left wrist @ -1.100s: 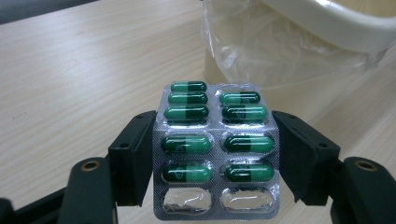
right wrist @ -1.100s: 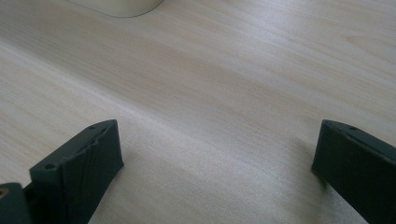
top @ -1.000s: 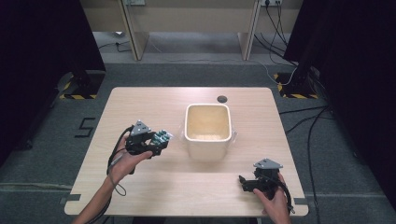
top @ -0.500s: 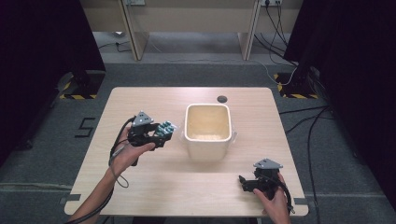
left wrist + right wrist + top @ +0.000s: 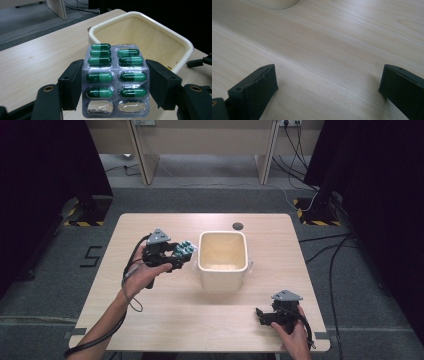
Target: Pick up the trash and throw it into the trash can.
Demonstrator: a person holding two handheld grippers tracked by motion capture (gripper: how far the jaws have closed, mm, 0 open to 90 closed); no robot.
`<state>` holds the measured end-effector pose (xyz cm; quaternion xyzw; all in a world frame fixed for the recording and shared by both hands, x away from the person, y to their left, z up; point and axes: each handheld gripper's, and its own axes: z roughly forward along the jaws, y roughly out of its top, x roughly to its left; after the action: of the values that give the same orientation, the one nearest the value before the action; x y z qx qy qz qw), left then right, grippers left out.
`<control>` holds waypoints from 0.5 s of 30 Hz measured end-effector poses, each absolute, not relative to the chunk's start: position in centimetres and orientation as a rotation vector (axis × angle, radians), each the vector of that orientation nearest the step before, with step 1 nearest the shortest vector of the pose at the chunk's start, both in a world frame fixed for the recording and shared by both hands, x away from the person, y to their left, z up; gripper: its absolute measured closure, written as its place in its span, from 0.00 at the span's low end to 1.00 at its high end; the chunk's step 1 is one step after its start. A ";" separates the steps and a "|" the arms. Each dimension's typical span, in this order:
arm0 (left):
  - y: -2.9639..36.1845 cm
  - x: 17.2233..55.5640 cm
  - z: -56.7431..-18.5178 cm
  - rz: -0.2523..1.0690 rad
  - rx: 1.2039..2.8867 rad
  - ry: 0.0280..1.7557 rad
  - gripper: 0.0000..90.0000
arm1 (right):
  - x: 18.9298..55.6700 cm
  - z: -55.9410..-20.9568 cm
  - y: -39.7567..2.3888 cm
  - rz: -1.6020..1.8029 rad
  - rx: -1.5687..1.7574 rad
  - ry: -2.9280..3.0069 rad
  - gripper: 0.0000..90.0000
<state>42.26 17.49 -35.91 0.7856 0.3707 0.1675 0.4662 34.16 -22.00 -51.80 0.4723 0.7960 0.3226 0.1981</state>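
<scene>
The left gripper (image 5: 115, 85) clamps a silver blister pack of green capsules (image 5: 115, 82) beside the cream square plastic bin (image 5: 223, 256), probably to drop it inside; the right gripper (image 5: 329, 82) rests wide open, holding nothing.

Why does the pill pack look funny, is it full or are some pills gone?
Partly used. The blister pack held by the left gripper has green capsules in most pockets, but the two nearest pockets are empty and crumpled.

Even overhead light, dark surrounds at 3 and 9 o'clock; glare on blister pack (image 5: 115, 80); soft focus.
</scene>
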 end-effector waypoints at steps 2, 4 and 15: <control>16.8 42.4 -35.7 0.403 1.937 0.896 0.37 | 34.2 -51.8 -22.0 0.902 1.323 2.227 0.02; 16.2 42.6 -35.5 0.400 1.943 0.881 0.37 | 34.2 -51.8 -22.0 0.903 1.322 2.227 0.02; 13.8 43.4 -35.0 0.372 1.956 0.846 0.37 | 34.1 -51.8 -22.0 0.900 1.326 2.226 0.02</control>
<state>43.38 13.79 -35.04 0.7982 0.3453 0.1517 0.4697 34.10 -21.95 -51.77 0.4738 0.7954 0.3217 0.1982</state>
